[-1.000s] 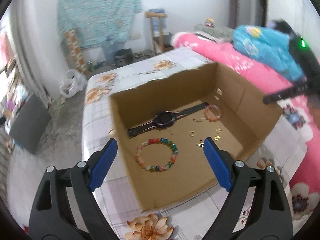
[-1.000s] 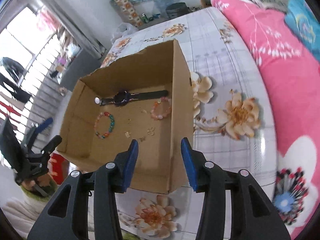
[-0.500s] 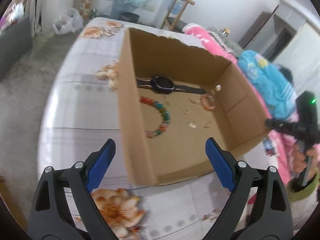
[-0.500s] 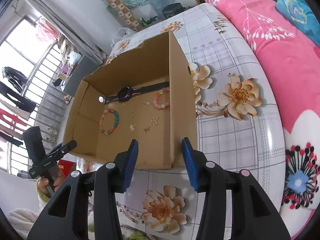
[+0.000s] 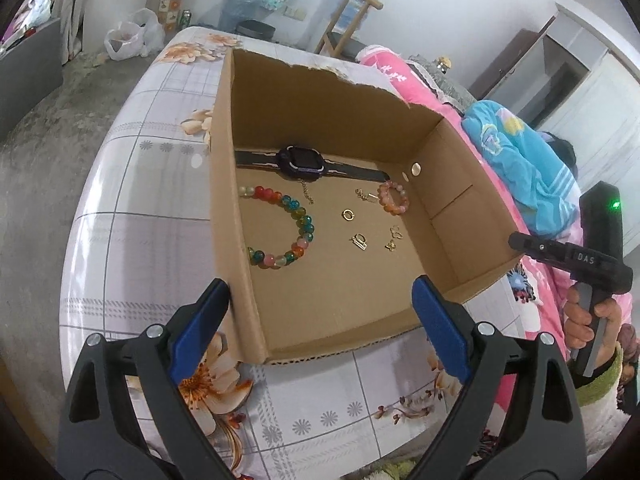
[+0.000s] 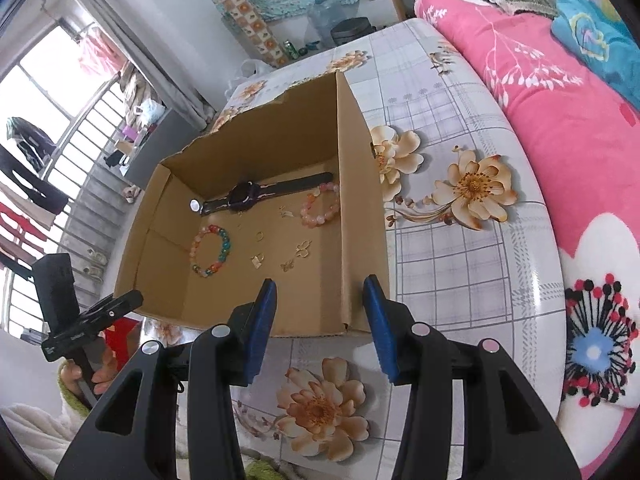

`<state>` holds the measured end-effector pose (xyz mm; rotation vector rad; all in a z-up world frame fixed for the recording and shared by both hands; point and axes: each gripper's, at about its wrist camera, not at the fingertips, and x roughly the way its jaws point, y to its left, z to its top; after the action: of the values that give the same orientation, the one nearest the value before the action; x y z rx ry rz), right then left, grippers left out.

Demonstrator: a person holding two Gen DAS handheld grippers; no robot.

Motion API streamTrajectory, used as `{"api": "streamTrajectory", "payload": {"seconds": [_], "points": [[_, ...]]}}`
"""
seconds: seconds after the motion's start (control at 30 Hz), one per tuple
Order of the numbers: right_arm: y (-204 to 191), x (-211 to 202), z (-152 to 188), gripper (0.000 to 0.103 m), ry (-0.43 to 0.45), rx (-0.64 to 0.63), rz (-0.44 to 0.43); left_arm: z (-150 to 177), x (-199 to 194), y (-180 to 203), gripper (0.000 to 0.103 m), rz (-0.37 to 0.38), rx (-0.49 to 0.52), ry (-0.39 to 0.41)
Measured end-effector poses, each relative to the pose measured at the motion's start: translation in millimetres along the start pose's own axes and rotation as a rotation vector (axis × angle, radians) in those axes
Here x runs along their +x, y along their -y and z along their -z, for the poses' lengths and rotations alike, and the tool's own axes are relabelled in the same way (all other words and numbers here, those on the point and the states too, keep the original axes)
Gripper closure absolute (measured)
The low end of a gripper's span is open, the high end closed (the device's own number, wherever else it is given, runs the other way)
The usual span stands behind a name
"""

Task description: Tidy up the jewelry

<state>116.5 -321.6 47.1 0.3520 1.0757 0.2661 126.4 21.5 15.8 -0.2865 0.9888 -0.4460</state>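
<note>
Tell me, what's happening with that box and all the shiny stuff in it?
A person is holding a pincher tool in each hand over a cardboard box on a flowery table. Inside lie a dark watch, a colourful bead bracelet, a smaller pink bracelet and some little gold pieces. The left gripper and right gripper are both open and hold nothing. Nothing has been picked up yet.

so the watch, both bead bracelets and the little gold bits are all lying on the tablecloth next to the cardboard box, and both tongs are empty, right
Not quite: the watch, multicolour bead bracelet, pink bead bracelet and gold pieces lie inside the cardboard box, on its floor, not on the tablecloth. The left wrist view shows this. Both the left tongs and right tongs are indeed empty.
</note>
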Motion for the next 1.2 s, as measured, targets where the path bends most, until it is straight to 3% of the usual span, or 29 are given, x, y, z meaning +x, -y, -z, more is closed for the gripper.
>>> {"api": "streamTrajectory", "payload": {"seconds": [0.3, 0.6, 0.67, 0.83, 0.93, 1.0, 1.07, 1.2], "points": [[-17.5, -23.9, 34.6, 0.057, 0.141, -0.010, 0.086, 7.8, -40.5, 31.1, 0.013, -0.170, 0.129, 0.162], [-32.1, -46.9, 87.7, 0.038, 0.188, 0.018, 0.122, 34.0, -71.7, 62.3, 0.009, -0.105, 0.158, 0.188], [-36.7, -43.9, 95.0, 0.032, 0.182, 0.005, 0.178, 41.1, -69.5, 68.6, 0.008, -0.107, 0.172, 0.220], [-55.6, -39.6, 109.3, 0.020, 0.215, -0.111, 0.345, 54.3, -49.4, 81.7, 0.008, -0.229, 0.186, 0.217], [-59.7, -41.9, 114.3, 0.016, 0.249, -0.138, 0.379, 61.7, -44.5, 92.9, 0.008, -0.358, 0.226, 0.264], [-59.4, -41.8, 115.8, 0.016, 0.256, -0.139, 0.372, 65.0, -43.1, 101.0, 0.008, -0.400, 0.257, 0.291], [-59.7, -40.7, 116.8, 0.016, 0.264, -0.137, 0.361, 66.2, -39.8, 108.6, 0.008, -0.442, 0.284, 0.288], [-64.5, -36.9, 118.4, 0.016, 0.268, -0.141, 0.326, 63.3, -26.6, 115.7, 0.008, -0.408, 0.324, 0.190]]}}
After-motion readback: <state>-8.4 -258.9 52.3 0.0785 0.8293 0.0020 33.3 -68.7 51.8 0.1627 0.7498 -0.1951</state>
